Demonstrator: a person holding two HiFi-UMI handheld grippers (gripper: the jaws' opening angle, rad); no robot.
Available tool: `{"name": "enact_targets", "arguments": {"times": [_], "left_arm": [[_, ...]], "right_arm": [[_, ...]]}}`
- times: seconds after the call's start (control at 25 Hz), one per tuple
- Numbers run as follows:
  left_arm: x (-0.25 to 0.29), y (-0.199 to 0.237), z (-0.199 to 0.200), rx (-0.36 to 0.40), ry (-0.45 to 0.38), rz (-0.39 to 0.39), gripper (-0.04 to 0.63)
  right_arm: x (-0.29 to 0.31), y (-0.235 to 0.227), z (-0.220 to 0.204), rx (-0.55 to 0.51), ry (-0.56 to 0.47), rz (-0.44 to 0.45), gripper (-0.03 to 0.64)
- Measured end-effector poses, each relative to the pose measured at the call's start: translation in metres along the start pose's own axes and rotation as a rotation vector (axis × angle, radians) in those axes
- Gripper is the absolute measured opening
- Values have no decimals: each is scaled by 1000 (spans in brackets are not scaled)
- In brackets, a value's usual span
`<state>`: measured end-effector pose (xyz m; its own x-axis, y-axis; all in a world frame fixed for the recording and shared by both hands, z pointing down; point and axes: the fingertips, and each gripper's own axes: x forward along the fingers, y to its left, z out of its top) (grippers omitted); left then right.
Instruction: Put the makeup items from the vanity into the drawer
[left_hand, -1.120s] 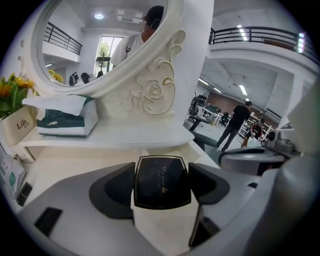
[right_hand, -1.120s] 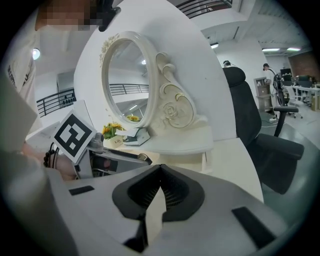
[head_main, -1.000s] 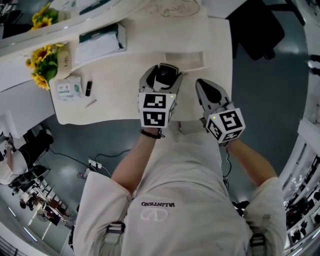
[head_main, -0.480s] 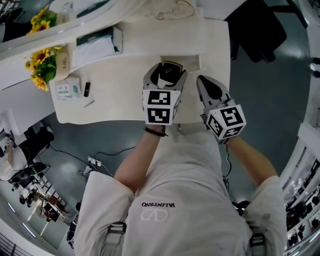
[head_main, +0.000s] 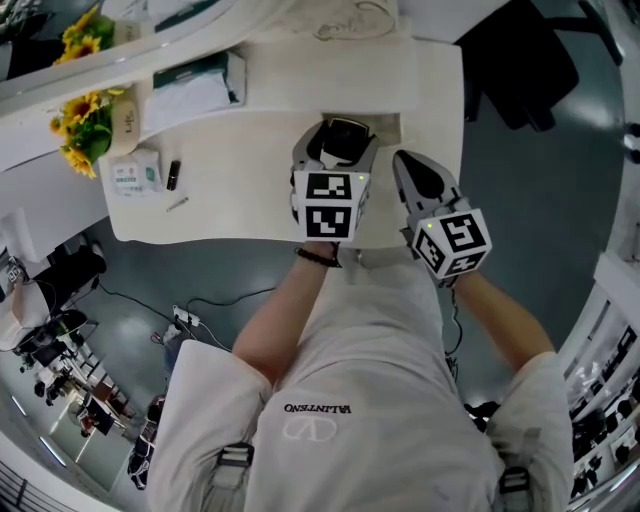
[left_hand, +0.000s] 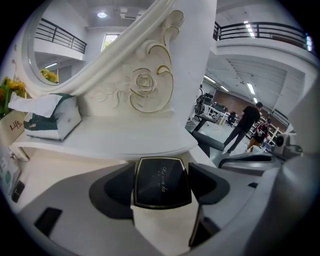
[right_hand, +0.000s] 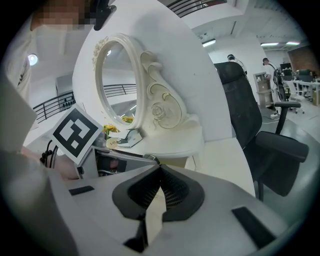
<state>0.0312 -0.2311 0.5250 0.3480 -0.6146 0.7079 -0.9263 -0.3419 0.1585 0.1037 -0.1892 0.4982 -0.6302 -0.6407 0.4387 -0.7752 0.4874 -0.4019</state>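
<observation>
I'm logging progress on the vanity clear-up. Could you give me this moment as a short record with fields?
left gripper: shut on a black compact with a gold edge
right gripper: shut, nothing between its jaws
vanity top: small black tube, slim stick and white and green pack lie at its left end
shelf: tissue box; sunflowers at its left

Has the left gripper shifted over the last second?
Yes. The left gripper, shut on a black compact, moved away from the front edge of the vanity, deeper over its top and slightly rightward.
</observation>
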Motion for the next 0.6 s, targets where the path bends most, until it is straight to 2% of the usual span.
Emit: {"name": "enact_targets", "arguments": {"times": [0.2, 0.6], "left_arm": [[4, 1, -3, 10, 14, 25, 333], [13, 4, 0, -15, 10, 30, 334]], "right_arm": [[-2, 0, -2, 9, 3, -1, 12], [-2, 0, -3, 9, 5, -2, 12]]}}
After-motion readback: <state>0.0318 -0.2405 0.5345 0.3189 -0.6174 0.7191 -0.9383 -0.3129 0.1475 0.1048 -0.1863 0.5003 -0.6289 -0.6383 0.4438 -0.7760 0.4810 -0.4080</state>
